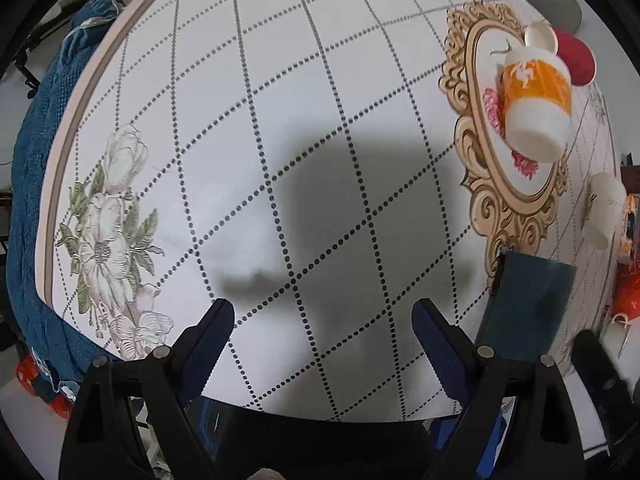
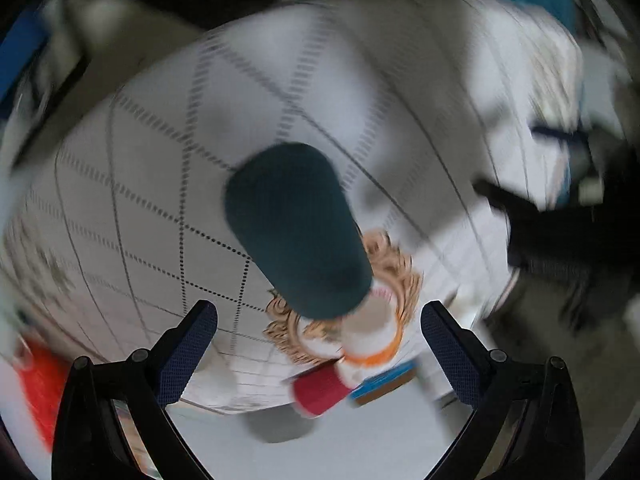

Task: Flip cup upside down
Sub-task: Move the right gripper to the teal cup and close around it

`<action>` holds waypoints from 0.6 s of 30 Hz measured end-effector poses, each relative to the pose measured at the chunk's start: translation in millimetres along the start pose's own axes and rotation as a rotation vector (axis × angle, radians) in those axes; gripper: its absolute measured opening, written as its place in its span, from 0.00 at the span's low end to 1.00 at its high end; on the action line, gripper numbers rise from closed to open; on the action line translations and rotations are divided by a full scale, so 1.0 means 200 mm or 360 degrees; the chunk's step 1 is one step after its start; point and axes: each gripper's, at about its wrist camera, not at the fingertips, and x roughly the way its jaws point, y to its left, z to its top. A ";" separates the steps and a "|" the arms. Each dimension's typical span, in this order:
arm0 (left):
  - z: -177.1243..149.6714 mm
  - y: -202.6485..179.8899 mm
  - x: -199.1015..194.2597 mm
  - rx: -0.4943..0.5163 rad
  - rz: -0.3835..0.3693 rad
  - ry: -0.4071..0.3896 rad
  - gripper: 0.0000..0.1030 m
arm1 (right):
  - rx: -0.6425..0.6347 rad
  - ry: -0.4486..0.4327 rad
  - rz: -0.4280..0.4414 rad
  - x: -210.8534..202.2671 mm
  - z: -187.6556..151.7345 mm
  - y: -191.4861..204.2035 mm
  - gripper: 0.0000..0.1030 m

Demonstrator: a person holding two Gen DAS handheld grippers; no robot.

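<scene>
No readable words, numbers or brand names appear in either view; the orange-and-white paper cup (image 1: 536, 100), at upper right, carries only a white pinwheel-like emblem.

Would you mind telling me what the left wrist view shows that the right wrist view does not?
Only the left wrist view shows the printed pale flower on the cloth and a plain white cup.

Only the right wrist view, though blurred, shows the dark teal cup's closed rounded end.

Both show the orange-and-white cup, the red cup and the gold scroll frame print.
</scene>
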 end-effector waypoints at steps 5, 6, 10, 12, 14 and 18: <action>-0.01 -0.01 0.07 0.0018 0.0012 0.0033 0.89 | -0.0244 -0.0059 -0.0061 0.07 0.05 0.05 1.00; -0.02 -0.01 0.08 0.0017 0.0013 0.0039 0.89 | -0.0266 -0.0064 -0.0070 0.09 0.05 0.04 1.00; -0.05 -0.01 0.12 0.0018 -0.0011 0.0047 0.89 | -0.0334 -0.0099 -0.0066 0.13 0.08 0.03 0.98; -0.06 -0.01 0.13 0.0015 -0.0010 0.0048 0.89 | -0.0391 -0.0116 -0.0071 0.14 0.08 0.04 0.97; -0.07 -0.01 0.13 0.0008 -0.0010 0.0045 0.89 | -0.0438 -0.0126 -0.0074 0.15 0.09 0.05 0.97; -0.04 0.05 0.11 0.0003 -0.0016 0.0043 0.89 | -0.0498 -0.0139 -0.0075 0.16 0.09 0.09 0.97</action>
